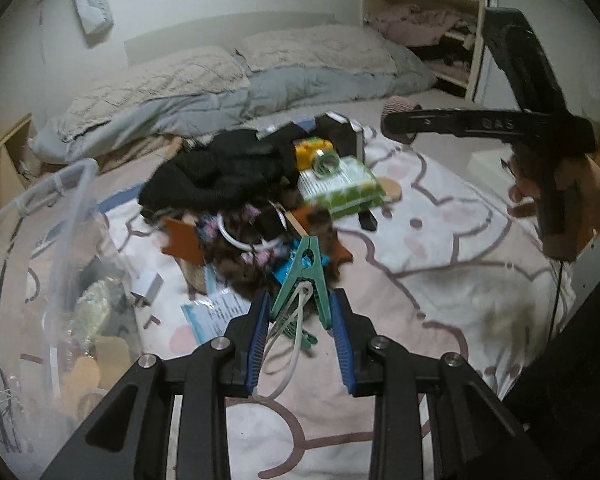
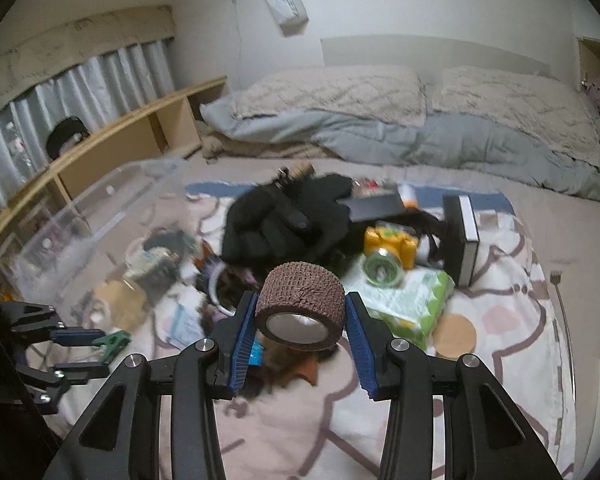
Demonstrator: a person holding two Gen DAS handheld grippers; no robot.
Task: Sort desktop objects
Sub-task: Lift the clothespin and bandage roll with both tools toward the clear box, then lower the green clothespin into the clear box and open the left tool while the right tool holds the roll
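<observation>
My left gripper [image 1: 300, 304] is shut on a green clothes peg [image 1: 305, 280] with a white cord loop, held above the patterned blanket. The peg also shows in the right wrist view [image 2: 114, 342] between the left gripper's fingers [image 2: 80, 336]. My right gripper [image 2: 300, 312] is shut on a brown bandage roll [image 2: 302, 300]; the roll also shows in the left wrist view [image 1: 400, 105] high at the right. A heap of objects lies ahead: black cloth [image 1: 220, 168], yellow toy camera [image 2: 388, 246], green-white tissue pack [image 1: 340, 188], white ring [image 1: 244, 240].
A clear plastic bin [image 1: 52, 240] holding several items stands at the left, also seen in the right wrist view [image 2: 100, 224]. A black-and-white box [image 2: 462, 236] and a round cork coaster [image 2: 454, 336] lie right. Bedding [image 2: 380, 120] and a wooden shelf [image 2: 140, 132] are behind.
</observation>
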